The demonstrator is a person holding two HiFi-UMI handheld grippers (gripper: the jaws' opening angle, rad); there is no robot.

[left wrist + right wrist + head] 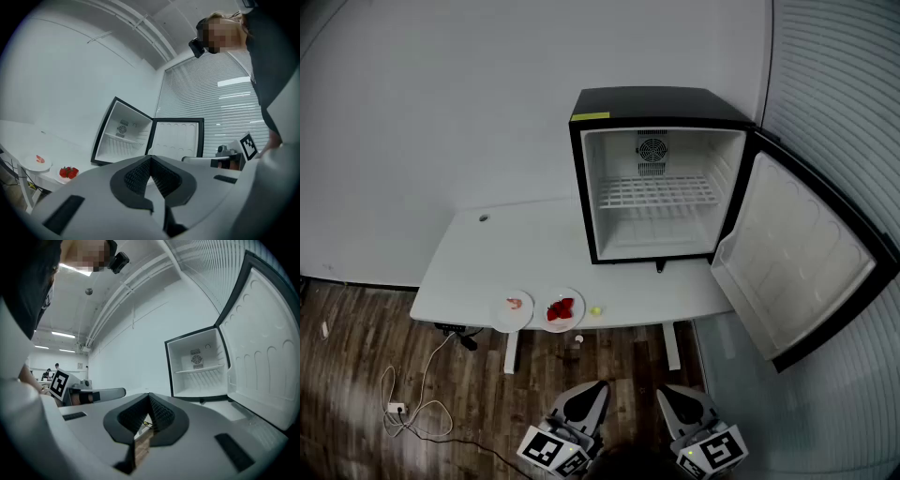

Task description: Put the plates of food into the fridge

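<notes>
Two plates sit on the white table (502, 253) in front of the fridge (661, 108), off to its left: plate with pink food (514, 310), plate with strawberries (563, 310). Fridge door (797, 267) is swung wide open. Left gripper (150, 158) and right gripper (149, 395) are both pressed together, empty, well back from the fridge.

left hand-held gripper (151, 161): jaws together | fridge (123, 136): open (door (176, 138) swung right) | strawberry plate (67, 174): on table (18, 138)

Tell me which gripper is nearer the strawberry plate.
Left. The left gripper hangs short of the white plate of red strawberries, nearly in line; the right gripper is farther right.
</notes>
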